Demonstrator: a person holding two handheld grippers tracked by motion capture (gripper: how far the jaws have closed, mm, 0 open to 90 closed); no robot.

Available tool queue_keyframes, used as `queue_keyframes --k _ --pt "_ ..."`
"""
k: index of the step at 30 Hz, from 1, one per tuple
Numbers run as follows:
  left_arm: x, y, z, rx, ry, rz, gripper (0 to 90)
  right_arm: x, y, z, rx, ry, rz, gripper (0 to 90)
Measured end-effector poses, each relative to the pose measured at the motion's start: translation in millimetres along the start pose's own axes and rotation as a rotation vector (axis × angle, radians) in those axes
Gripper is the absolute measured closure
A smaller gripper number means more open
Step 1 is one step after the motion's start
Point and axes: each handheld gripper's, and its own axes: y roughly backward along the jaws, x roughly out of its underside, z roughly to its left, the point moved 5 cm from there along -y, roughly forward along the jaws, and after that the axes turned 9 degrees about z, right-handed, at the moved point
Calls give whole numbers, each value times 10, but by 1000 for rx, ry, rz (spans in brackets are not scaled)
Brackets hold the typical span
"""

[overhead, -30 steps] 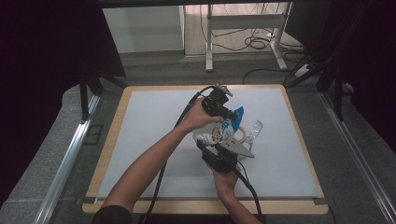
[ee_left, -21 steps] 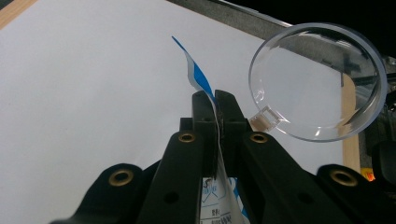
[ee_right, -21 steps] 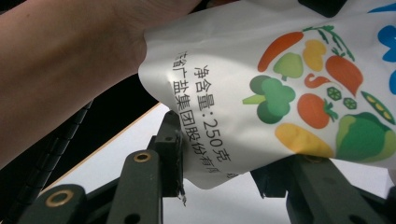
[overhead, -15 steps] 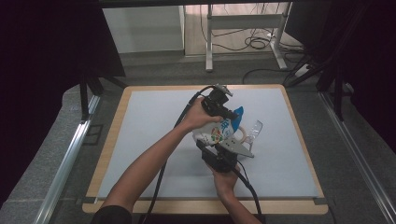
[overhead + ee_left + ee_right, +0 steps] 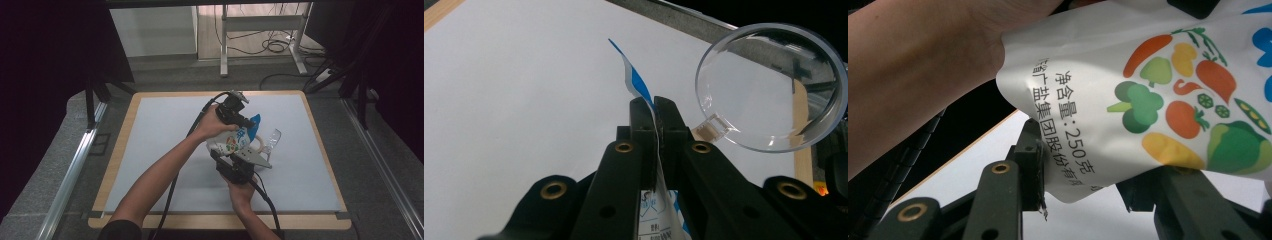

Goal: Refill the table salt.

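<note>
Both grippers, the left (image 5: pixel 248 123) and the right (image 5: pixel 239 161), are black, with brass-ringed screw holes along their jaws. A black cable trails from each. The right carries a grey three-cornered plate. Forearms are bare; a dark sleeve (image 5: pixel 120 231) shows.

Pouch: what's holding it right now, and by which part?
Both tools. The left tool is shut on the printed pouch's blue-and-white top edge; the right tool grips its lower end.

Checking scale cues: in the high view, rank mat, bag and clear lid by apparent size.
1. Mat, by far the largest.
2. Bag, partly hidden by the hand.
3. Clear lid, smallest; seen edge-on, so it looks smaller.
</note>
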Motion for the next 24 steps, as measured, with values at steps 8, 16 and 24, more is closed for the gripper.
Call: queue_keyframes --k 8,16,24 --pt "1 -3 2 -3 0 3 889 3 -4 -6 -1 -1 0 605" --pt "-2 -7 -2 -4 0 1 889 4 -3 -9 0 0 0 606" --pt "-6 -1 -10 -9 0 3 890 1 0 -6 0 0 -2 607"
